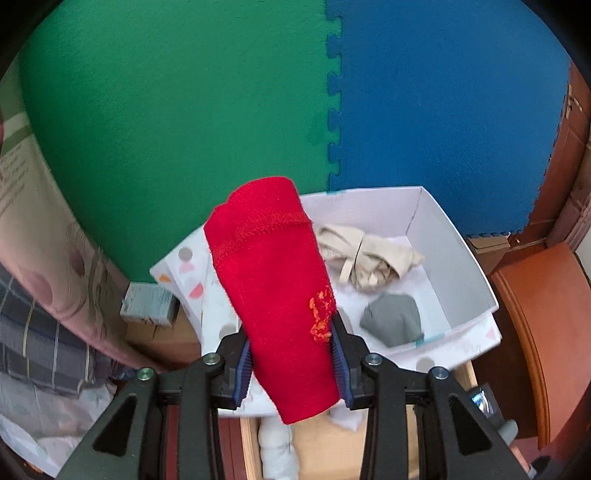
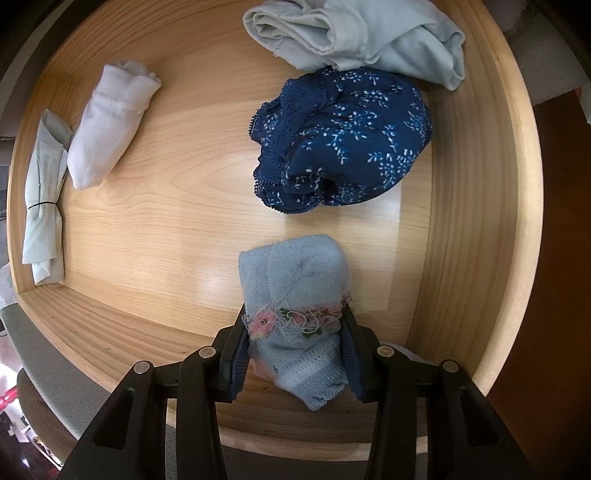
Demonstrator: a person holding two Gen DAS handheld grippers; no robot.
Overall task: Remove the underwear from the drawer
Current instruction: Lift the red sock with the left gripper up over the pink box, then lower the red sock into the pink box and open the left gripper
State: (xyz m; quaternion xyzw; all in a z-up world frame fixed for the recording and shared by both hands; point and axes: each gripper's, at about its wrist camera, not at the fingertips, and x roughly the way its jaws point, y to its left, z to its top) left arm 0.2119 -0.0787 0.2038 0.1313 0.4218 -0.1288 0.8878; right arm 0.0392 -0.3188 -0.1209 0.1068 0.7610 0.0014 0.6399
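My left gripper (image 1: 291, 332) is shut on a rolled red underwear (image 1: 273, 280) with an orange embroidered patch, held above a white box (image 1: 454, 254). The box holds a beige bundle (image 1: 365, 258) and a grey folded piece (image 1: 393, 319). My right gripper (image 2: 293, 334) is shut on a rolled light blue underwear (image 2: 295, 291) with a pink floral lace band, held over the wooden drawer (image 2: 177, 155). In the drawer lie a navy floral underwear (image 2: 343, 140), a pale blue garment (image 2: 362, 33), a white roll (image 2: 110, 122) and a pale tied roll (image 2: 44, 195).
Green and blue foam mats (image 1: 332, 92) cover the floor beyond the box. Bedding (image 1: 48, 288) lies at the left, and brown wooden furniture (image 1: 535, 325) stands at the right. The drawer's raised walls (image 2: 491, 221) surround the clothes.
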